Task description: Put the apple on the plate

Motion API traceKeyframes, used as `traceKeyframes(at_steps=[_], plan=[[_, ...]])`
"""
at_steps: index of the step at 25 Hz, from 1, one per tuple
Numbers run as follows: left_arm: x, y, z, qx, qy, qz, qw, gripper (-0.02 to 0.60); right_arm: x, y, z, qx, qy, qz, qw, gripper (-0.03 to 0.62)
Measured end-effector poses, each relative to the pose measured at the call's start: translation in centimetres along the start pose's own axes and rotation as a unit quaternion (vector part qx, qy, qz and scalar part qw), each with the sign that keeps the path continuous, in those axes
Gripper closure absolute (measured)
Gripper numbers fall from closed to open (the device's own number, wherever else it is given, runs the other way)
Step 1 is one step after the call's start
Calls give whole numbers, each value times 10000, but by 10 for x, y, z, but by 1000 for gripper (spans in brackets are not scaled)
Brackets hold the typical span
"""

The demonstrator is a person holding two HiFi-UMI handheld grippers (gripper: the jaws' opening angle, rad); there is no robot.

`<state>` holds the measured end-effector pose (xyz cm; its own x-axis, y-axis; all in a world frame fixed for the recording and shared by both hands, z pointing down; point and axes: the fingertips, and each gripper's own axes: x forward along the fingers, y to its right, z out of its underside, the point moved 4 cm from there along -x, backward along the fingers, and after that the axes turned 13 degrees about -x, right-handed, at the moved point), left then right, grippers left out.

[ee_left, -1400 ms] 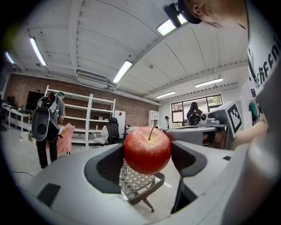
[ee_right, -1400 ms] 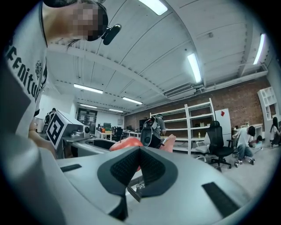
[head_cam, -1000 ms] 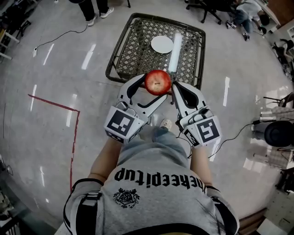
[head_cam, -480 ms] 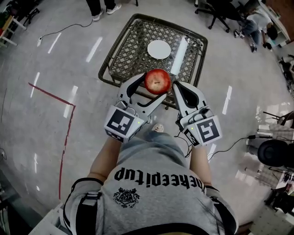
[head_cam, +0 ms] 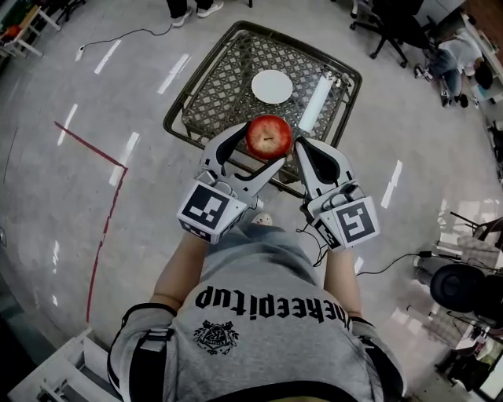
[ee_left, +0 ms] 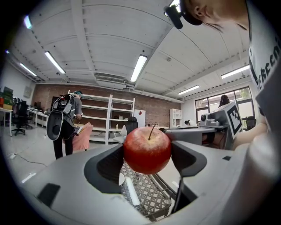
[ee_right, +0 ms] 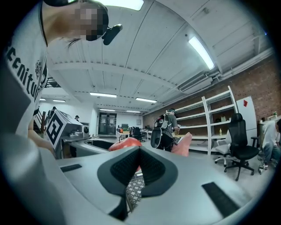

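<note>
A red apple (head_cam: pixel 269 137) is clamped between the jaws of my left gripper (head_cam: pixel 263 149), held in the air in front of me. In the left gripper view the apple (ee_left: pixel 147 149) fills the gap of that gripper (ee_left: pixel 147 154), stem up. My right gripper (head_cam: pixel 306 157) sits just right of the apple; its pads meet with nothing between them (ee_right: pixel 139 166), and the apple (ee_right: pixel 122 144) peeks out behind them. A small white plate (head_cam: pixel 272 85) lies on a dark lattice-topped table (head_cam: pixel 224 86) on the floor ahead, beyond the apple.
A long white streak (head_cam: pixel 314 102) crosses the lattice top right of the plate. Red tape (head_cam: pixel 102 204) marks the floor at left. Office chairs (head_cam: pixel 393 23) and a seated person stand at the upper right. A person with a backpack (ee_left: pixel 63 123) stands by shelves.
The table and plate have drawn closer under the grippers and turned a little in view. Both grippers keep the same pose, the apple still in the left one.
</note>
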<state>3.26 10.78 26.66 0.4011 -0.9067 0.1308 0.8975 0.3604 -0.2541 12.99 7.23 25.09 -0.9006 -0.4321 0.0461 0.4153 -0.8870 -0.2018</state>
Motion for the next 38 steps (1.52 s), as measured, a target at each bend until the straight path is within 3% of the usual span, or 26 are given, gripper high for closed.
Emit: traceKeyframes(at_steps=[15, 22, 38], plan=[[27, -7, 6, -5, -163, -184, 9997, 210, 10, 23, 22, 243, 22, -127, 9996, 591], [50, -12, 1, 21, -235, -65, 9997, 210, 13, 48, 24, 273, -3, 35, 9996, 591], [95, -59, -17, 0, -459, 15, 9989, 210, 65, 92, 27, 381, -90, 125, 9992, 591]])
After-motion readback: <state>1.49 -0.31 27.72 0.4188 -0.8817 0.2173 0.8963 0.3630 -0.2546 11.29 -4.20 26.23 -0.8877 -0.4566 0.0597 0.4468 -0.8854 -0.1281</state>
